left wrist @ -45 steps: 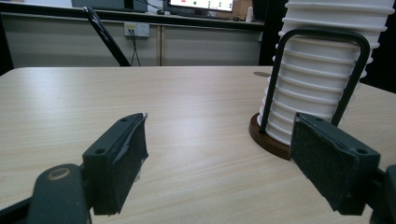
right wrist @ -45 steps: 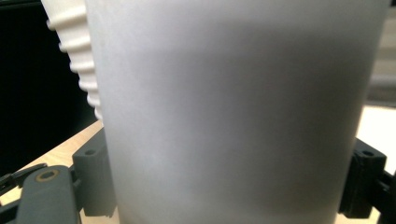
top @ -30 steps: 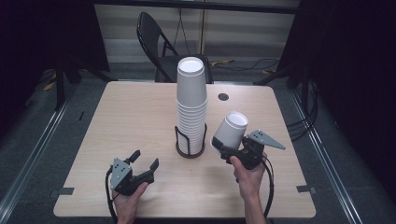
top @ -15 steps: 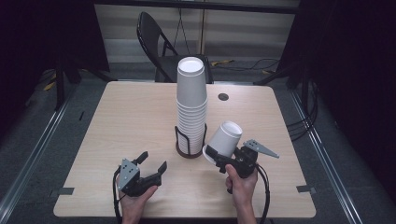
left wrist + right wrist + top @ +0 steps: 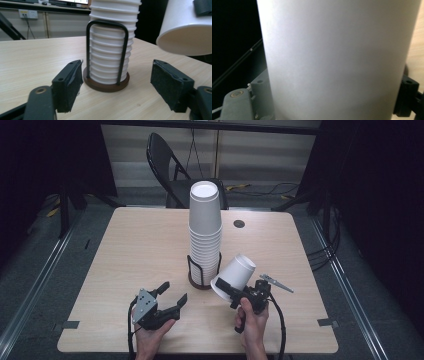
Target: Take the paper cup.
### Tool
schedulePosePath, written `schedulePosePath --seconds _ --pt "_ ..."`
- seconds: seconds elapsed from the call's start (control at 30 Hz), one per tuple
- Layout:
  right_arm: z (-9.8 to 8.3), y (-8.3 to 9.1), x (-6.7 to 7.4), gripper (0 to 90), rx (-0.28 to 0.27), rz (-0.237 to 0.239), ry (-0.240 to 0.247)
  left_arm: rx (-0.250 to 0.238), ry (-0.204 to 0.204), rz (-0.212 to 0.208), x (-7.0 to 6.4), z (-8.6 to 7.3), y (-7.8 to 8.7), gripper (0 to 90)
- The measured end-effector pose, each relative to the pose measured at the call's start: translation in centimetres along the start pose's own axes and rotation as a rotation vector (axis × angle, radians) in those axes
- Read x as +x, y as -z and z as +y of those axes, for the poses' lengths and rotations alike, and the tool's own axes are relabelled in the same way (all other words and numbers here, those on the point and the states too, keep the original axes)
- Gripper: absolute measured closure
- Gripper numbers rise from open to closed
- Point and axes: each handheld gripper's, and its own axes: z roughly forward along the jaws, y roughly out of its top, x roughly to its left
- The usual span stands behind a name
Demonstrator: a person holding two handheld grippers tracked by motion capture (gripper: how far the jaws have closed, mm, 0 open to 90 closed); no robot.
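A tall stack of white paper cups point(image 5: 205, 232) stands in a black wire holder with a round brown base point(image 5: 201, 283) at the middle of the wooden table point(image 5: 130, 245). My right gripper point(image 5: 234, 293) is shut on a single white cup point(image 5: 235, 275), held tilted just right of the holder with its mouth down and to the left. In the right gripper view this cup point(image 5: 337, 60) sits between the jaws. My left gripper point(image 5: 173, 293) rests open near the front edge. Its pads point(image 5: 68, 85) frame the holder base point(image 5: 106, 85) and the stack point(image 5: 112, 45). The held cup point(image 5: 185, 30) hangs at the upper right.
A black folding chair point(image 5: 167, 167) stands behind the table's far edge. A small dark round insert point(image 5: 239, 224) sits in the tabletop right of the stack. Cables point(image 5: 325, 250) lie on the floor to the right. Bare tabletop spreads left of the stack.
My right gripper has come down and to the left with the cup, tipping its mouth further down toward the holder. The left gripper has shifted a little to the right, still open.
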Motion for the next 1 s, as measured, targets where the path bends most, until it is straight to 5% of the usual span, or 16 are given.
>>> schedulePosePath --seconds 0.07,0.43,0.73,1.0 --pt "-0.3 -0.3 0.0 14.8 0.017 0.012 -0.02 0.003 -0.001 -0.018 -0.2 0.0 -0.2 32.7" --pt "-1.8 -1.4 0.1 14.8 0.04 0.036 -0.129 0.008 -0.051 -0.031 -1.0 -0.2 -1.0 27.0" --pt "-2.5 -1.7 0.0 14.8 0.049 0.077 -0.219 -0.009 -0.079 -0.052 -1.9 -0.2 -1.7 37.0" --pt "-2.9 -2.0 0.2 14.8 0.078 0.099 -0.245 -0.013 -0.102 -0.074 -2.6 -0.2 -2.3 47.7"
